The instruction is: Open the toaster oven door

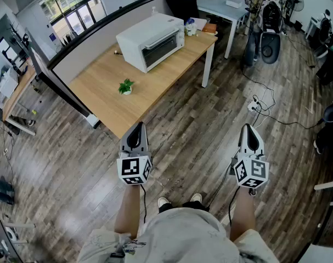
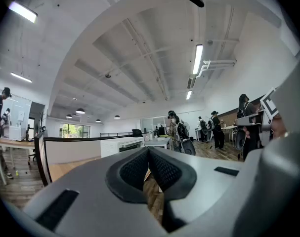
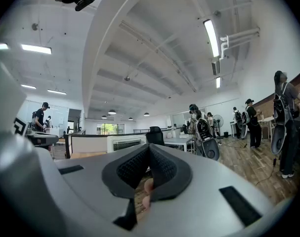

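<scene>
Both my claws shut and empty, well short of the table.
The wooden table [image 1: 108, 100] lies ahead of me. The white toaster oven [image 1: 151, 40] sits at its far end, door closed, well apart from my left claw [image 1: 136, 126] and right claw [image 1: 248, 128], whose pads are pressed together.

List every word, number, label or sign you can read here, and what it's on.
None legible in any view.
The marker cubes on the left tongs and right tongs: black-and-white coded squares, no text.
The white boxy toaster oven on the wooden table: no readable print.
The small containers beside it: labels too small.
</scene>
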A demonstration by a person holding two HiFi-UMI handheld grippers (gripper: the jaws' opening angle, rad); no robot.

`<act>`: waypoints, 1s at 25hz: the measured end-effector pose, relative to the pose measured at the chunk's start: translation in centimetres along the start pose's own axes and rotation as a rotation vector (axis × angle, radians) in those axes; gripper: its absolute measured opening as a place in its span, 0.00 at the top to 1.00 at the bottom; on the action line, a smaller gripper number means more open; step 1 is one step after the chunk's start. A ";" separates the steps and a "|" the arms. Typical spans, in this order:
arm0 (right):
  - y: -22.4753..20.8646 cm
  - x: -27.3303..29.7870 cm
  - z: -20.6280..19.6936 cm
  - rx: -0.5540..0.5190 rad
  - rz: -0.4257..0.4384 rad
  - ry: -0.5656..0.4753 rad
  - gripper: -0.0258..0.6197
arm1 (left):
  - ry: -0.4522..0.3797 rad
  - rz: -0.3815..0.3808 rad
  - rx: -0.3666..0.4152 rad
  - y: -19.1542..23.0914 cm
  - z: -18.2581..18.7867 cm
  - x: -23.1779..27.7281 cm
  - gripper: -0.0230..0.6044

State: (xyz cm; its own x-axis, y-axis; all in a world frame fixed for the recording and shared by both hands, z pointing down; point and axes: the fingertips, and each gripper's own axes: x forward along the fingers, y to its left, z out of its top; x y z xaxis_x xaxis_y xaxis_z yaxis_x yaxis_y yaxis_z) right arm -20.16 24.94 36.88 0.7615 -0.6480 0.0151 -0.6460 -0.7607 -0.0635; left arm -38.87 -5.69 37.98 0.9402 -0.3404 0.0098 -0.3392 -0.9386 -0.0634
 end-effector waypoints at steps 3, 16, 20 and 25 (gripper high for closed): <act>-0.6 0.0 -0.1 0.001 -0.001 0.007 0.94 | 0.012 -0.012 -0.007 -1.0 -0.1 0.6 0.94; -8.0 -2.1 -1.7 0.017 -0.074 0.023 0.94 | 0.061 -0.134 0.018 -10.9 -1.0 4.7 0.94; -11.8 -3.3 -2.2 0.029 -0.118 0.021 0.94 | 0.068 -0.195 0.065 -15.7 -1.0 6.5 0.94; -15.4 -4.9 -2.9 0.055 -0.162 0.020 0.94 | 0.082 -0.258 0.081 -20.8 -1.4 7.9 0.94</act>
State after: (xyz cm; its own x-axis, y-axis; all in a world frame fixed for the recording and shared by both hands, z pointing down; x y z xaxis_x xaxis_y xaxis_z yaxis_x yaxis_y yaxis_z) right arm -14.12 39.73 40.72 0.8538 -0.5182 0.0496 -0.5107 -0.8523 -0.1128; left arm -24.44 11.07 40.81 0.9884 -0.0972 0.1167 -0.0821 -0.9884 -0.1280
